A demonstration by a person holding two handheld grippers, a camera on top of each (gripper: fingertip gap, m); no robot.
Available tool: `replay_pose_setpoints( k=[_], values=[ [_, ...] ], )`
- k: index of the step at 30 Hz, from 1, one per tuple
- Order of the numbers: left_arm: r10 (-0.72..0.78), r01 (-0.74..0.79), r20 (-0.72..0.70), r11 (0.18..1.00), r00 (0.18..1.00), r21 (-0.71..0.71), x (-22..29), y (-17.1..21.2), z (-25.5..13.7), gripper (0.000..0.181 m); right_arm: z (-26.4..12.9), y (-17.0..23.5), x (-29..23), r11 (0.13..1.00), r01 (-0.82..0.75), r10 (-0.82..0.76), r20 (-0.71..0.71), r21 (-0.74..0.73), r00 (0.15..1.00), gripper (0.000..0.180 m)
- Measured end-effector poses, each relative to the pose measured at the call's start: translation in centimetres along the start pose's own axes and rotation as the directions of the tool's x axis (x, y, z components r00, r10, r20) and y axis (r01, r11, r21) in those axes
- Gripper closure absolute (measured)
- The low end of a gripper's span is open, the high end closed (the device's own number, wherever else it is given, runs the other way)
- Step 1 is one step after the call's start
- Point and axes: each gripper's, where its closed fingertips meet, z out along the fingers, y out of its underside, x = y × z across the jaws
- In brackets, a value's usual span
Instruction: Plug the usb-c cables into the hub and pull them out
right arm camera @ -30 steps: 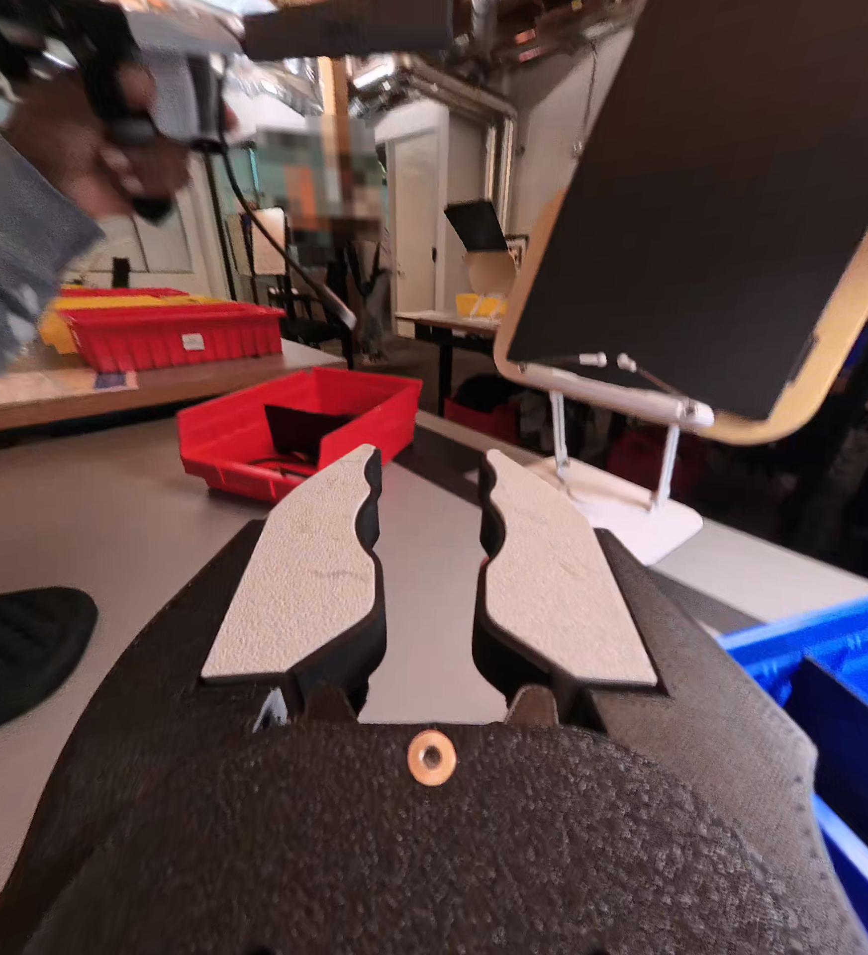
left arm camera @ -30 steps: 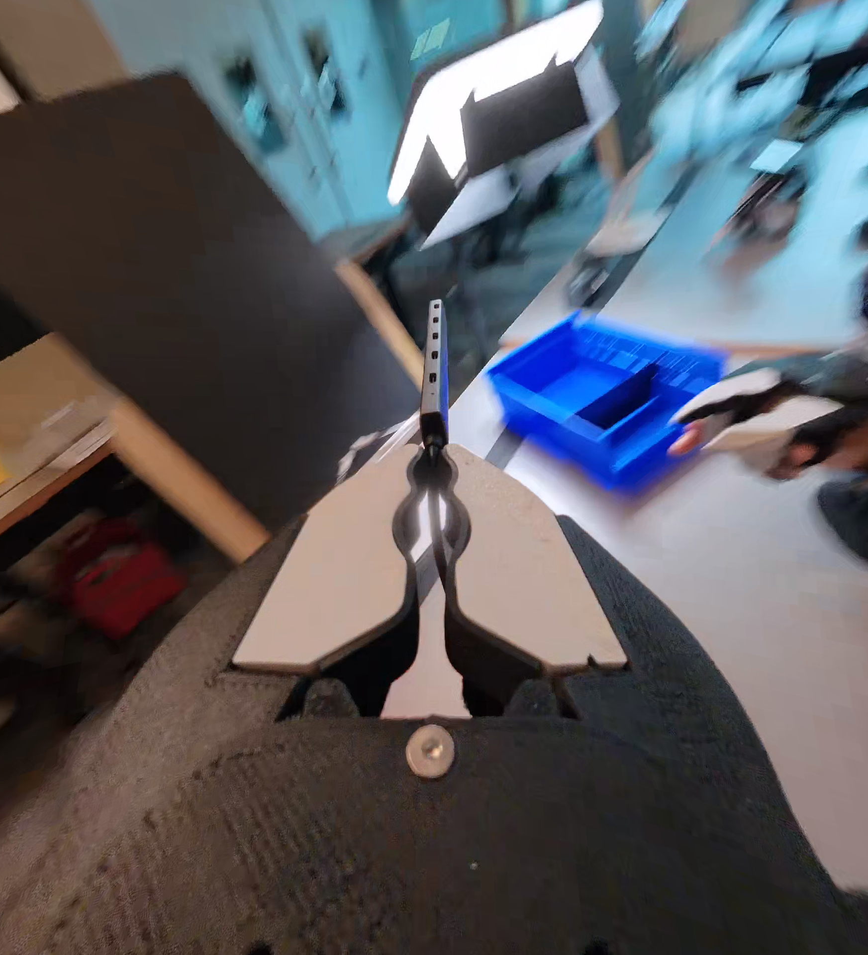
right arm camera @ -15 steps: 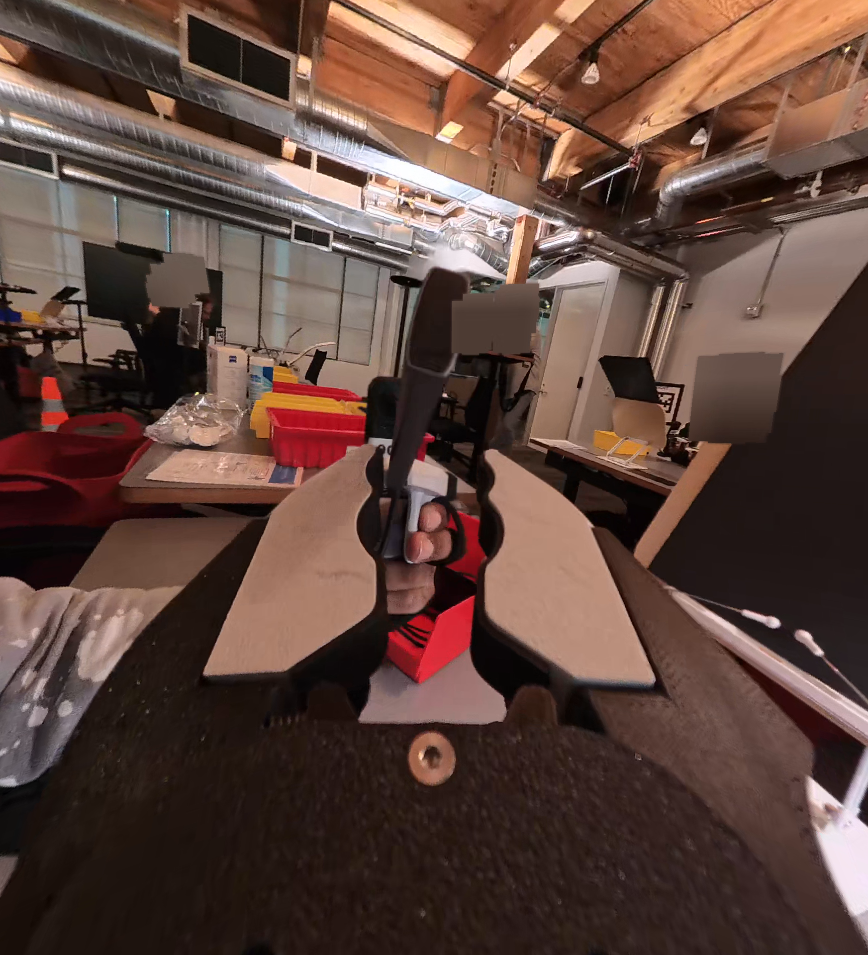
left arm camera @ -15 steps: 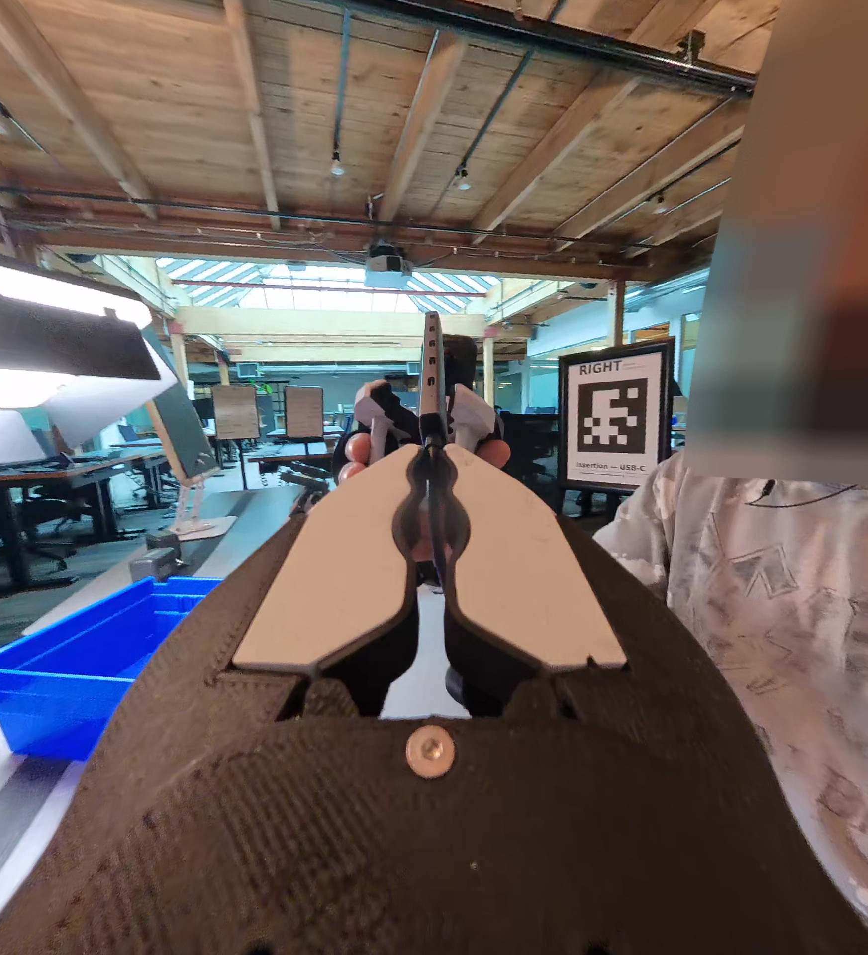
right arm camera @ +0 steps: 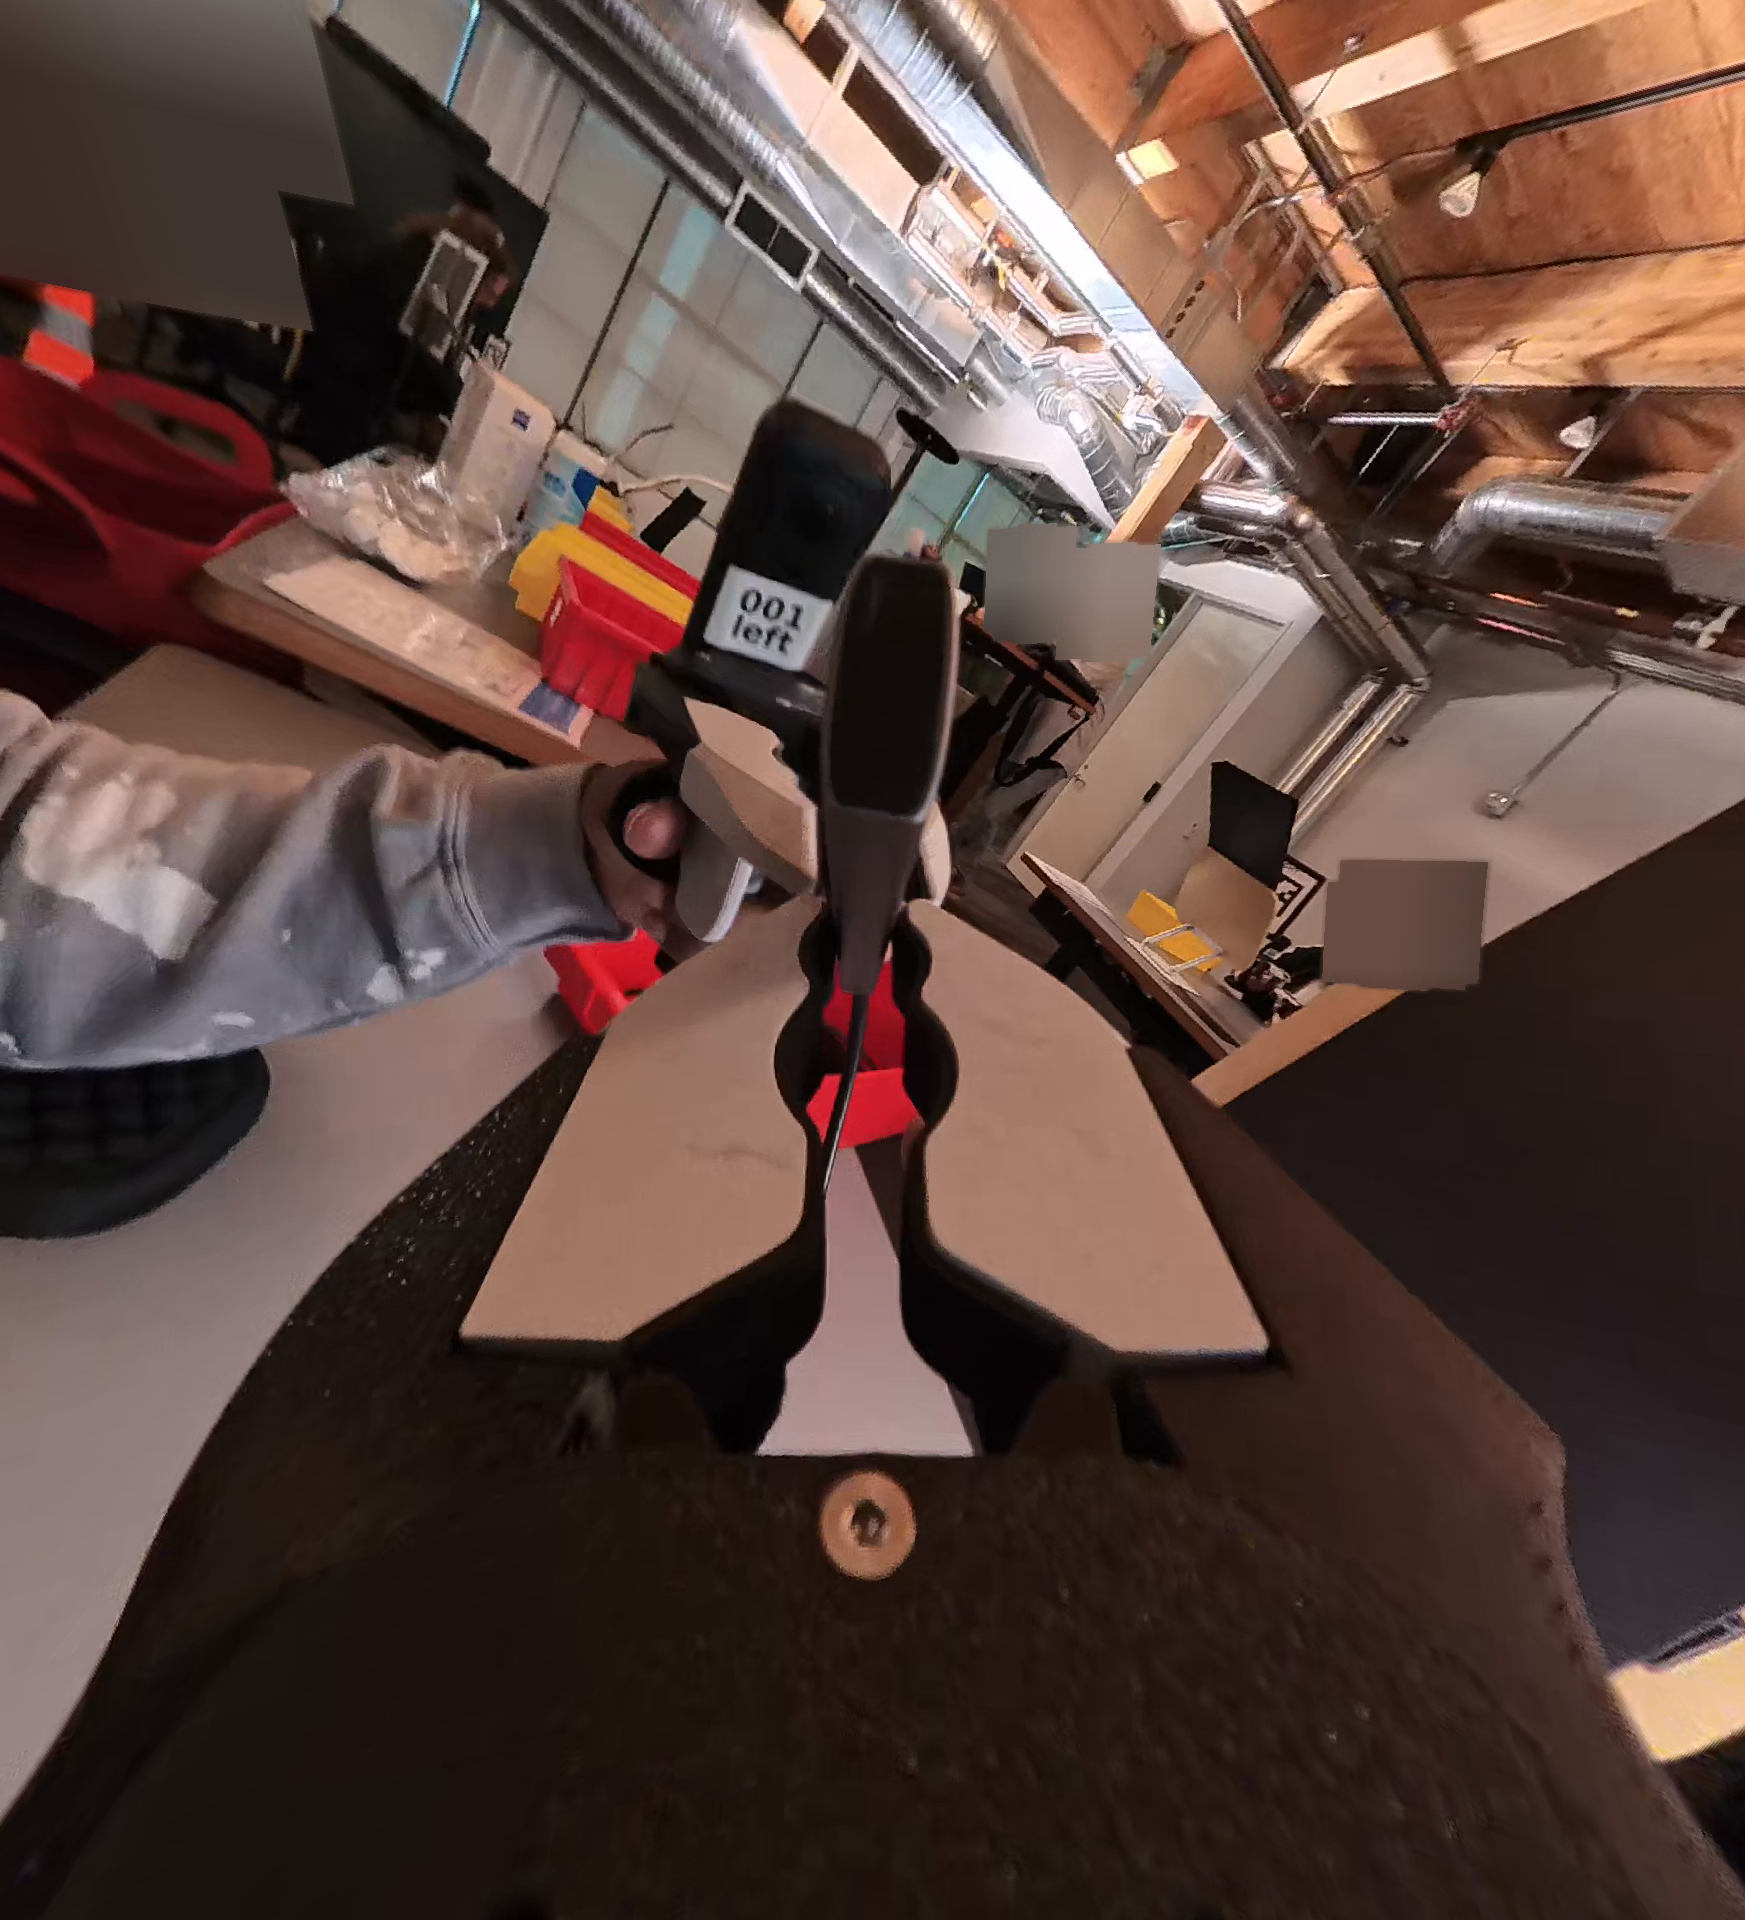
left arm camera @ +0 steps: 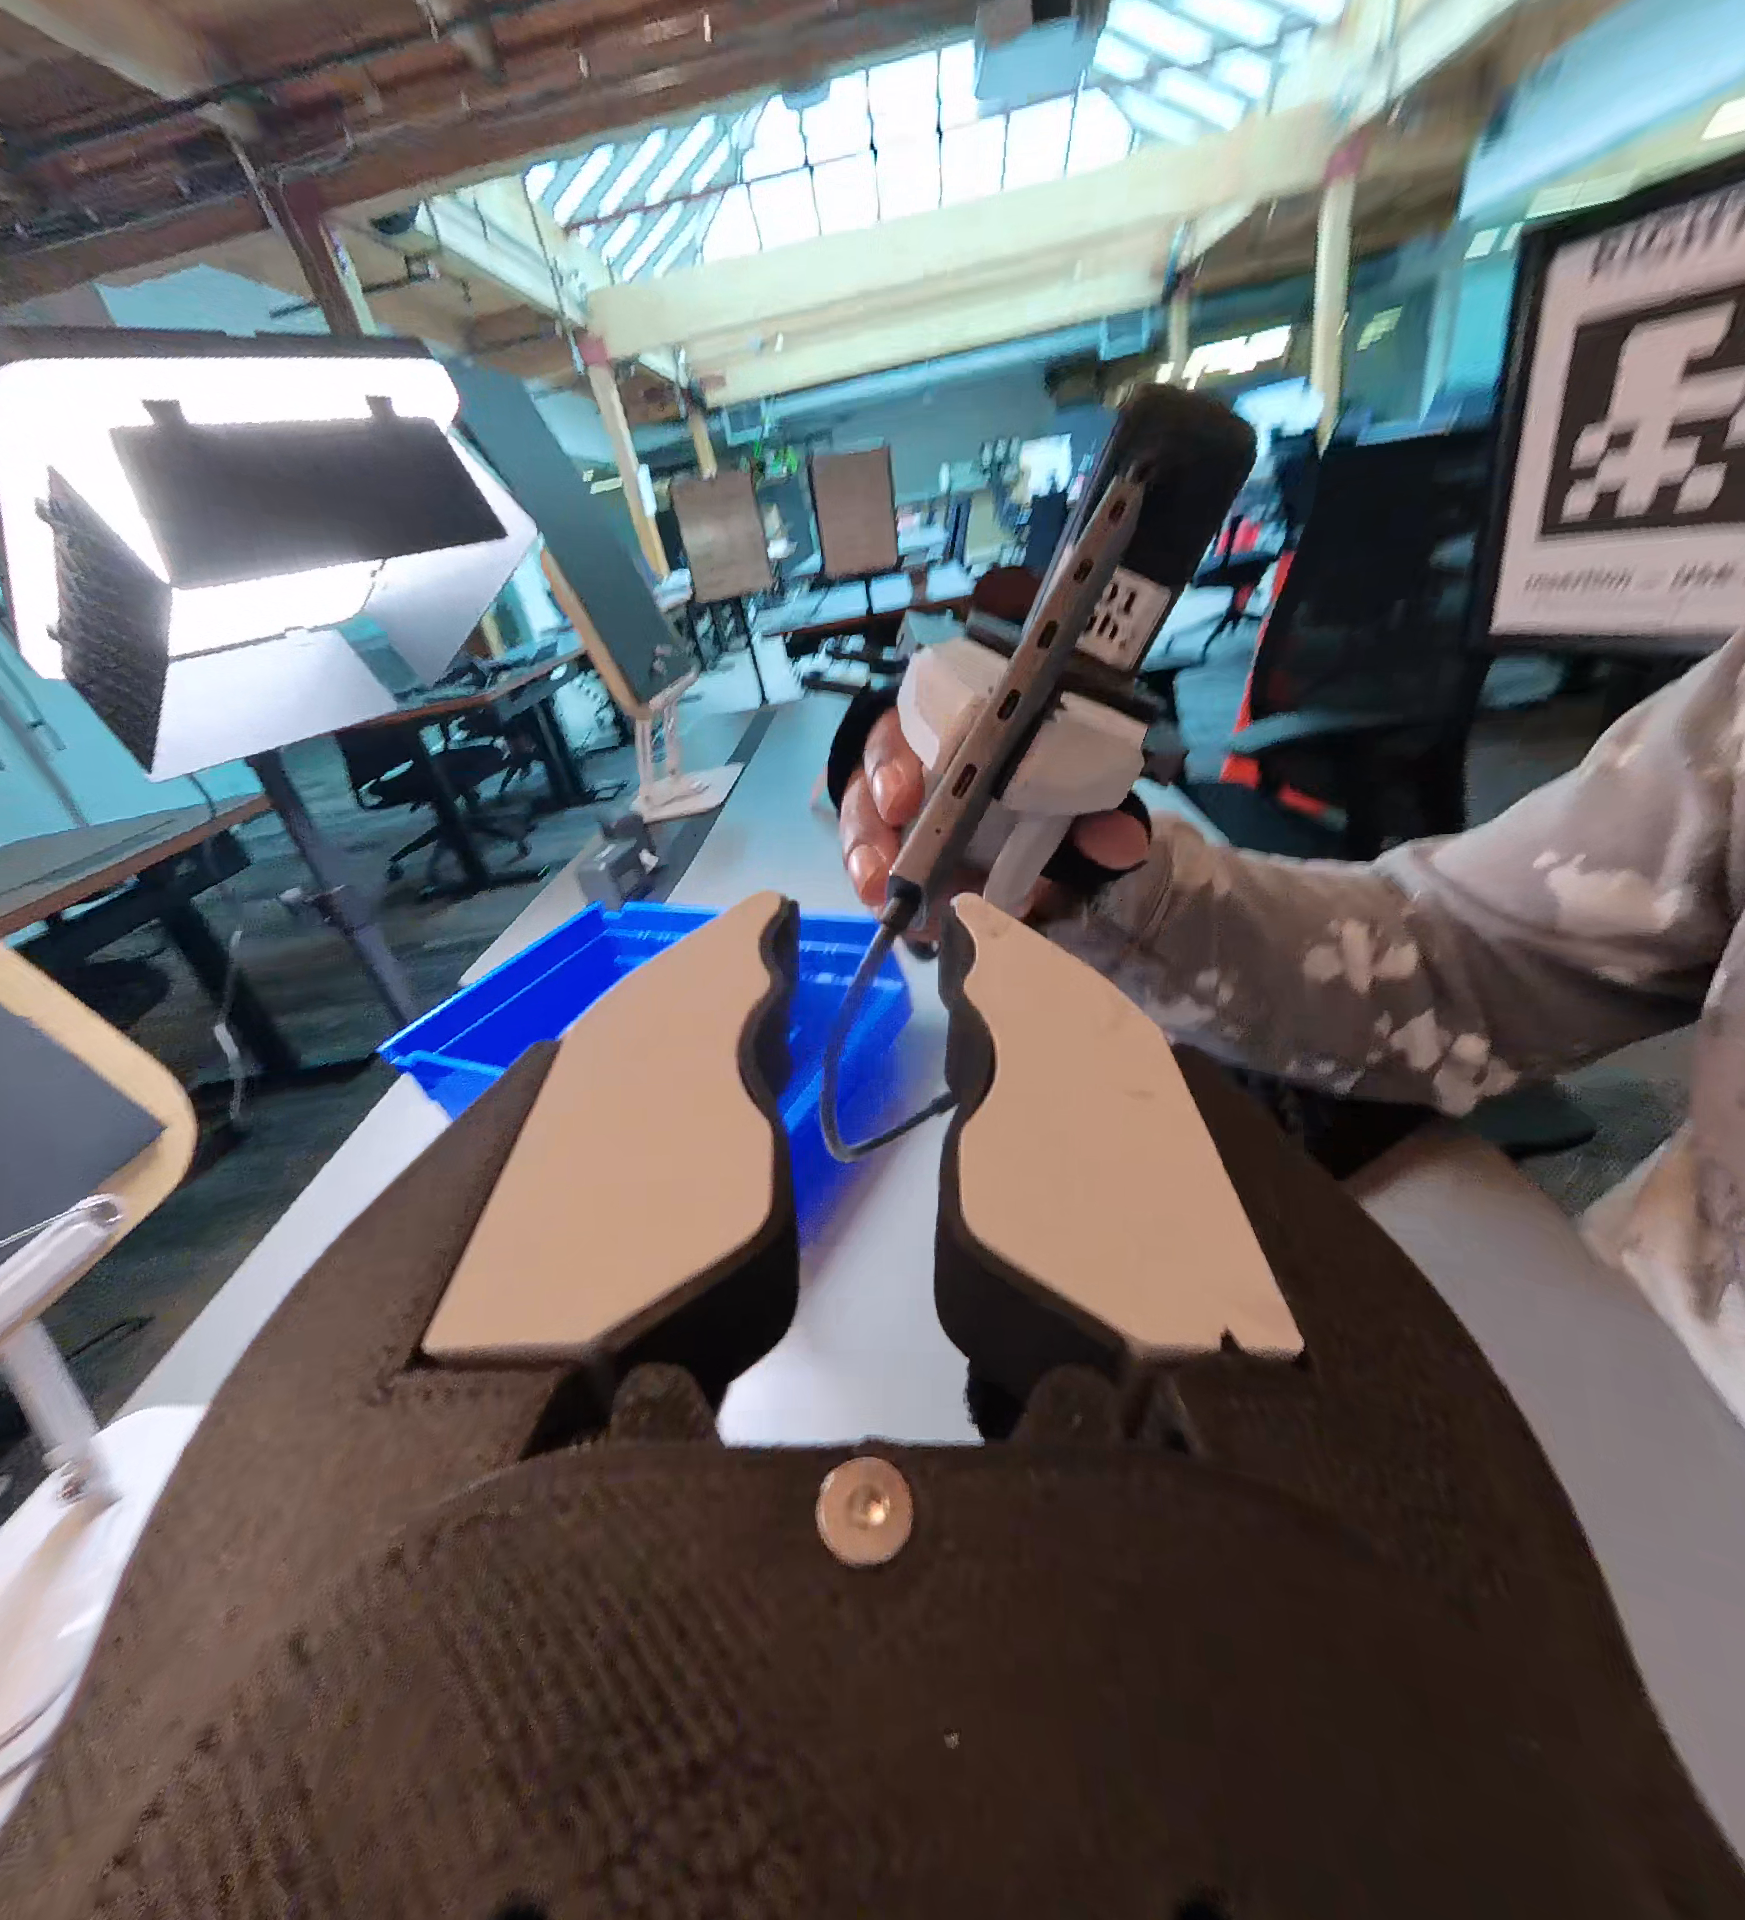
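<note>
Fingers of right gripper [right arm camera: 866, 940] pinch hub [right arm camera: 883, 748] upright; left gripper [left arm camera: 873, 914] spread.

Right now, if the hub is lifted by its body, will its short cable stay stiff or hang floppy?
Probably semi-stiff: the cable keeps a smooth curve below the hub instead of dangling straight. The hub seems light, since the right gripper holds it up by its tapered end alone. The cable is thin, so it likely bends easily.

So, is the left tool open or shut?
Open. On the left tool, the pale flat fingers stand well apart; the blue plastic bin and white table show through the gap.
</note>
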Motion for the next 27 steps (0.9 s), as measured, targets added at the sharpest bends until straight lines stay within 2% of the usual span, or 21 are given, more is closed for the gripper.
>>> replay_pose_setpoints(
  k=[4, 6, 8, 15, 24, 27],
  values=[
    [0.092, -0.096, -0.030, 0.979, 0.995, -0.182, 1.4, 2.2, 1.0, 0.150, 0.5, 0.6, -1.5, 0.995, 0.082, -0.079, 0.051, -0.051, 0.996, 0.170],
    [0.099, -0.113, -0.075, 0.970, 0.992, -0.216, 2.3, 2.8, 1.5, 0.154, 0.9, 0.8, -2.7, 0.995, 0.085, -0.078, 0.109, -0.060, 0.991, 0.170],
    [0.098, -0.126, -0.134, 0.969, 0.986, -0.215, 3.2, 3.1, 1.6, 0.167, 0.9, 0.9, -3.2, 0.995, 0.083, -0.075, 0.132, -0.060, 0.988, 0.170],
    [0.217, -0.237, -0.123, 0.954, 0.968, -0.186, 3.2, 2.9, 1.6, 0.168, 0.9, 0.9, -3.2, 0.990, 0.106, -0.094, 0.123, -0.095, 0.988, 0.170],
    [0.214, -0.223, -0.073, 0.961, 0.974, -0.162, 2.0, 3.3, 1.8, 0.168, 1.2, 1.4, -2.5, 0.990, 0.068, -0.058, 0.086, -0.120, 0.995, 0.167],
    [0.203, -0.211, -0.065, 0.966, 0.977, -0.147, 1.6, 3.3, 1.8, 0.167, 1.2, 1.7, -2.2, 0.986, 0.099, -0.091, 0.064, -0.137, 0.994, 0.170]
  ],
)
